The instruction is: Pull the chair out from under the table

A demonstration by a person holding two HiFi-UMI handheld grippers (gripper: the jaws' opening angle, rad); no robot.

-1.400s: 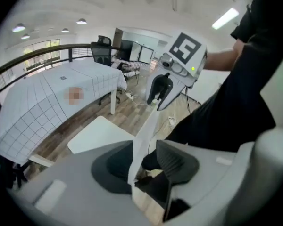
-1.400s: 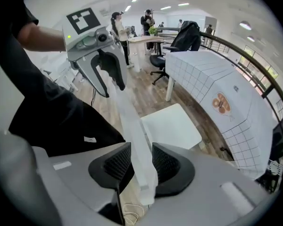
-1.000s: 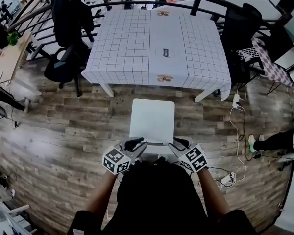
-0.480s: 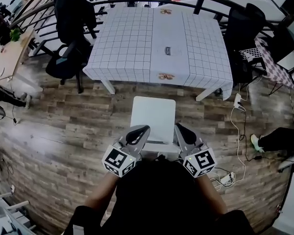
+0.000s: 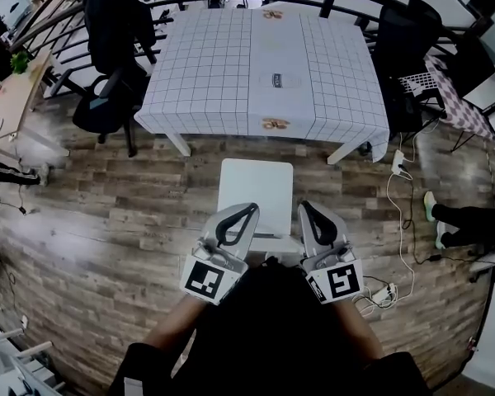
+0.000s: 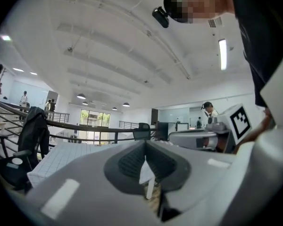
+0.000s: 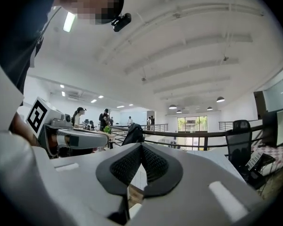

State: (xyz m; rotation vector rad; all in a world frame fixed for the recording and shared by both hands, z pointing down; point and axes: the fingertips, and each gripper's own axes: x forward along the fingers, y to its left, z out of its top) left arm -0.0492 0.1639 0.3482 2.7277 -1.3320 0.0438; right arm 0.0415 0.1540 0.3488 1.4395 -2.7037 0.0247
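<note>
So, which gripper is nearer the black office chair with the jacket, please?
Left. The left gripper is below-right of the office chair in the head view; the right gripper lies farther right.

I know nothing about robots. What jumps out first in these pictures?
A table in a checked cloth fills the top middle of the head view, with a white chair clear of it on the wood floor just below. Nearest the person, the left gripper and right gripper are held over the chair's near edge, both shut and empty.
</note>
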